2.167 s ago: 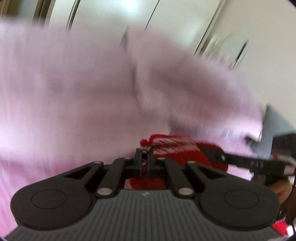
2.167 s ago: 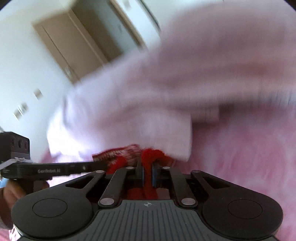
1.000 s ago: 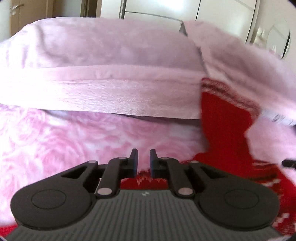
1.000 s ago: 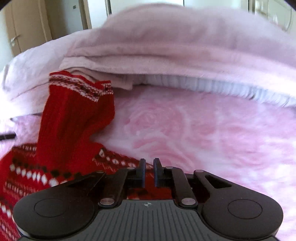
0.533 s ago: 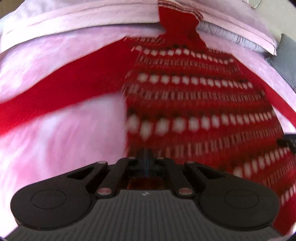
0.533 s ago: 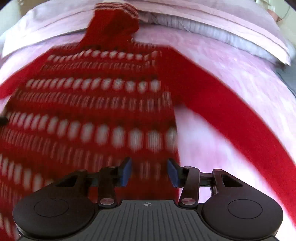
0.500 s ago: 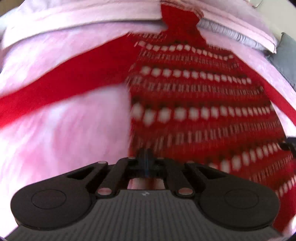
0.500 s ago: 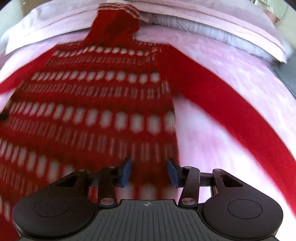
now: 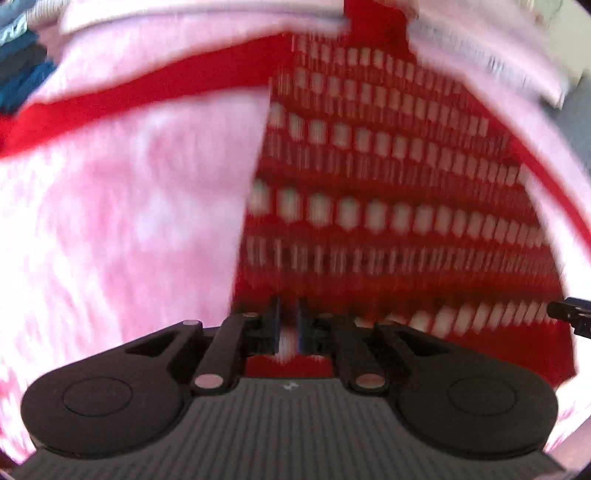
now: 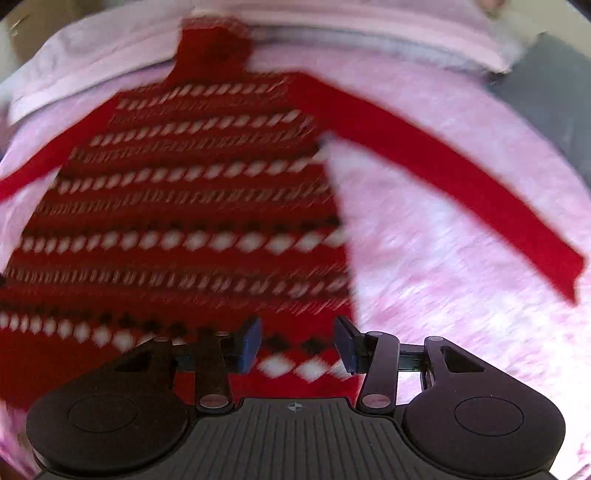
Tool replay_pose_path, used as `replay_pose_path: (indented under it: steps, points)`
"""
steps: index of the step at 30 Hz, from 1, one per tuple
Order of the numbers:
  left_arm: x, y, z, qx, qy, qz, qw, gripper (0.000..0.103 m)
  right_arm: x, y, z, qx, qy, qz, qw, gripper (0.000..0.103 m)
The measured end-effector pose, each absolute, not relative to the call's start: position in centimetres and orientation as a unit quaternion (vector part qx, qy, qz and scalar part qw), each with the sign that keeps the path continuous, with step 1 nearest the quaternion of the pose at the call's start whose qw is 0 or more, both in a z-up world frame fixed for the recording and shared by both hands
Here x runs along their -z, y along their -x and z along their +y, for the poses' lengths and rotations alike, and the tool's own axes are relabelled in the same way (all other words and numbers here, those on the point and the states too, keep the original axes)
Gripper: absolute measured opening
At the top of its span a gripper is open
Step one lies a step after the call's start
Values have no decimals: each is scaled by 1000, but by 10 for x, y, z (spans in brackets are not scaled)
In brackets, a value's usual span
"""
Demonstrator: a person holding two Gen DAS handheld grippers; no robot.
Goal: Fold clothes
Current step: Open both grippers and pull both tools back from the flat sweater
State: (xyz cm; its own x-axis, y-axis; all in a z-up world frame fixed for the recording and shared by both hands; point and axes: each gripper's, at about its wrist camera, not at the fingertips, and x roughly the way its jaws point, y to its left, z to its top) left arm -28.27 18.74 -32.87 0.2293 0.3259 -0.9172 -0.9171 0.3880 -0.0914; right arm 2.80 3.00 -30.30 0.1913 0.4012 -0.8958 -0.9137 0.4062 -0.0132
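The red patterned sweater (image 10: 192, 229) lies flat on the pink bedspread (image 10: 443, 302), its collar away from the person and tucked against the pale pink pillows (image 10: 369, 22), its hem nearest the two tools. Its long axis runs straight away from them, collar to hem. The sleeves stretch out to either side: the right sleeve (image 10: 443, 177) slants away over the bedspread, the left sleeve (image 9: 129, 96) does the same on the other side.

The left tool (image 9: 287, 325) sits over the sweater's left hem corner with its jaws nearly pressed together, a thin gap showing between them; the blur keeps me from telling whether any cloth is pinched there. The right tool (image 10: 297, 343) hovers over the right hem corner with its jaws spread wide and nothing between them. Each tool is at its own corner, so each sleeve lies ahead and outward from the nearer tool. I'd guess the next fold brings a sleeve or side panel in across the body, and the right tool looks readier to reach for it.

Half a second ago the left jaws looked fully closed; now a sliver of gap shows. The right tool was already spread then. A second ago both tools were up by the pillows at the collar.
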Motion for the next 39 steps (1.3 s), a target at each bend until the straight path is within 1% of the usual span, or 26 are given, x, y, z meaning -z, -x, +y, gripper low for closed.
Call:
replay_pose_path:
  steps: [3,5,8,9,11,12,16,17,18,19,20,22,24,25,27,30,36,39]
  points:
    - [331,301,150,-458,332,436,700,5,322,-14,-12,-457,298,440,713,47]
    - [328,311,128,-473,347,433,684,5,320,-8,-37,-460,296,447,708,47]
    - [310,307,101,-482,357,461,654,5,312,-4,-62,-454,312,469,690,47]
    - [298,303,89,-484,353,465,651,7,310,-3,-69,-451,319,477,684,47]
    - [270,295,64,-488,345,458,659,8,287,-6,-83,-457,303,482,684,47]
    - [254,291,53,-491,343,447,665,10,273,-8,-90,-461,290,483,685,47]
    - [185,274,16,-499,340,408,685,15,218,-17,-116,-476,242,487,691,48]
    - [170,270,10,-503,337,401,688,18,204,-19,-123,-480,230,488,692,50]
    - [152,268,2,-507,333,392,691,24,187,-20,-128,-485,218,484,694,55]
    - [137,266,-4,-512,330,385,693,28,167,-20,-131,-490,208,477,699,67]
    - [121,264,-10,-517,326,377,696,33,150,-19,-134,-493,201,471,703,71]
    - [89,263,-25,-520,320,364,703,36,119,-16,-139,-498,195,462,707,72]
    - [64,261,-39,-523,309,358,709,42,90,-12,-143,-503,192,456,709,72]
    - [56,259,-44,-526,302,359,710,44,78,-9,-147,-506,193,453,709,72]
    - [43,256,-54,-532,288,360,710,47,60,-3,-155,-514,191,445,708,72]
    - [30,252,-67,-538,273,362,710,53,51,9,-164,-521,199,438,705,72]
    - [20,250,-89,-540,266,362,712,54,44,38,-173,-529,243,433,689,72]
    - [12,253,-95,-543,258,358,715,55,41,47,-174,-536,248,422,688,72]
